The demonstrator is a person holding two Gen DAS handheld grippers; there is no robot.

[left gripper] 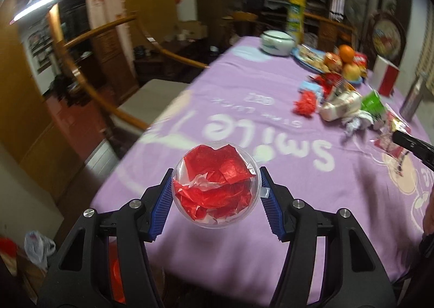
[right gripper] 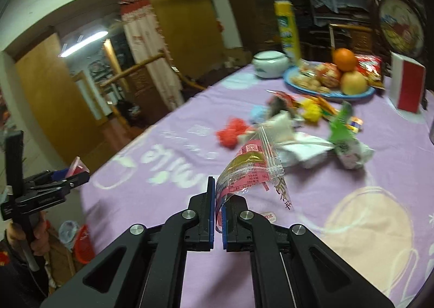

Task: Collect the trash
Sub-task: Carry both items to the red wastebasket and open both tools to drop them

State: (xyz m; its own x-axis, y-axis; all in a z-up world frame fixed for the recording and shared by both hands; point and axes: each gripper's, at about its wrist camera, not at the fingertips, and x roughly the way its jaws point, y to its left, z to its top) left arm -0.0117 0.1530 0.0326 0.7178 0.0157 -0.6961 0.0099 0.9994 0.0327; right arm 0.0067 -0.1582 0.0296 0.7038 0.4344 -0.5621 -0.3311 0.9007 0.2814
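Observation:
My left gripper (left gripper: pixel 216 186) is shut on a clear plastic cup (left gripper: pixel 215 186) stuffed with crumpled red wrappers, held above the near left corner of the purple tablecloth (left gripper: pixel 244 107). My right gripper (right gripper: pixel 218 194) is shut on a clear and red snack wrapper (right gripper: pixel 249 167), lifted off the cloth. A pile of trash (right gripper: pixel 295 131) lies mid-table: a red crumpled ball (right gripper: pixel 230 133), white wrappers, a green packet (right gripper: pixel 340 126), a yellow ball (right gripper: pixel 312 110). In the right wrist view the left gripper (right gripper: pixel 73 175) shows at the far left, in a hand. The right gripper's tip (left gripper: pixel 412 145) enters the left wrist view at right.
A blue fruit plate (right gripper: pixel 331 93) with an orange and an apple, a white lidded jar (right gripper: pixel 270 63), a tall yellow can (right gripper: pixel 289 31) and a red-and-white box (right gripper: pixel 408 85) stand at the far end. A wooden chair (left gripper: pixel 130 74) stands left of the table. A red bin (right gripper: pixel 82 244) and plastic bag (left gripper: pixel 38 245) sit on the floor.

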